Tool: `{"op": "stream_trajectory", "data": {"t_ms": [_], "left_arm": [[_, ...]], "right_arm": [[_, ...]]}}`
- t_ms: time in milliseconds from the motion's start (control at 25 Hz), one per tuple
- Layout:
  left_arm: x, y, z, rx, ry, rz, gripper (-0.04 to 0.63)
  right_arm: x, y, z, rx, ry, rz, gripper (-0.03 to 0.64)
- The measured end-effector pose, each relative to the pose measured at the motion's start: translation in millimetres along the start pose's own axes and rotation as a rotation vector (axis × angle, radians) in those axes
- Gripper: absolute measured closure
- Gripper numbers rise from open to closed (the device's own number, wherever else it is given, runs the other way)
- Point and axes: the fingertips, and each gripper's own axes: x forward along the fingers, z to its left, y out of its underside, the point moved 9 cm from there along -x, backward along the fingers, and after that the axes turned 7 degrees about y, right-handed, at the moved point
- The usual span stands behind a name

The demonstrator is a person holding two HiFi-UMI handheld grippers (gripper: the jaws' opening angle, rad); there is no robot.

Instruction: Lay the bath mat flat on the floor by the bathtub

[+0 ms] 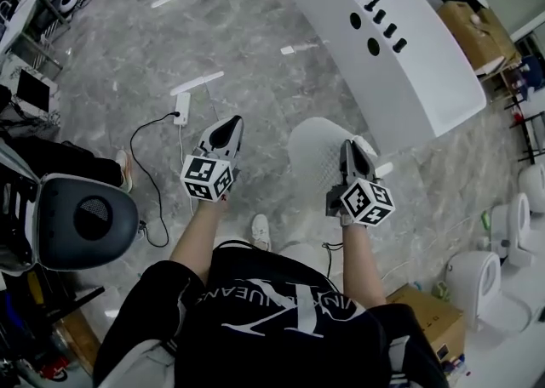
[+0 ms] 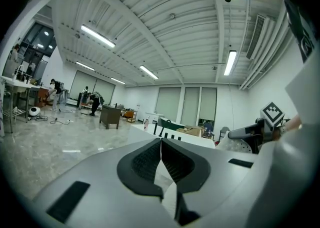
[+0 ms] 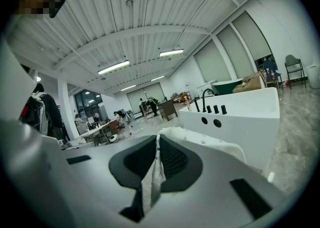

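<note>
2 hand-held grippers are out over the grey floor (image 1: 128,63). The left hand-held gripper (image 1: 231,127) has its jaws pressed together on nothing. The right hand-held gripper (image 1: 349,148) pinches the edge of the white bath mat (image 1: 315,152), which spreads ahead of it, near the bathtub (image 1: 409,54).

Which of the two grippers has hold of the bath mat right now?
The right gripper: its jaws are shut on the edge of the white bath mat. The left gripper is shut too, but on nothing, apart from the mat.
</note>
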Motion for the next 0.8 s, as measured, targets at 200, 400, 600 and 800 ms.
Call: {"op": "stream_trajectory", "data": {"t_ms": [200,400,600,800], "left_arm": [[24.8,-17.1,36.5,0.002,-0.006,-0.006,0.578],[53.4,-29.8,70.8,-0.004,-0.022,-0.012,0.578],[93.2,-37.4,112.4,0.004,-0.015,-0.02,0.578],[132.3,-49.8,158.8,0.001,-0.035,-0.01,0.578]], "right_arm": [[46.9,-15.2,11.2,0.038,0.001,-0.019,0.58],[96.7,-30.0,14.9,0.048,0.002,-0.006,0.58],[155.9,-34.9,21.3,0.052,-0.013,0.018,0.58],[211.1,-38.3,23.0,0.069,0.0,0.055,0.58]]}}
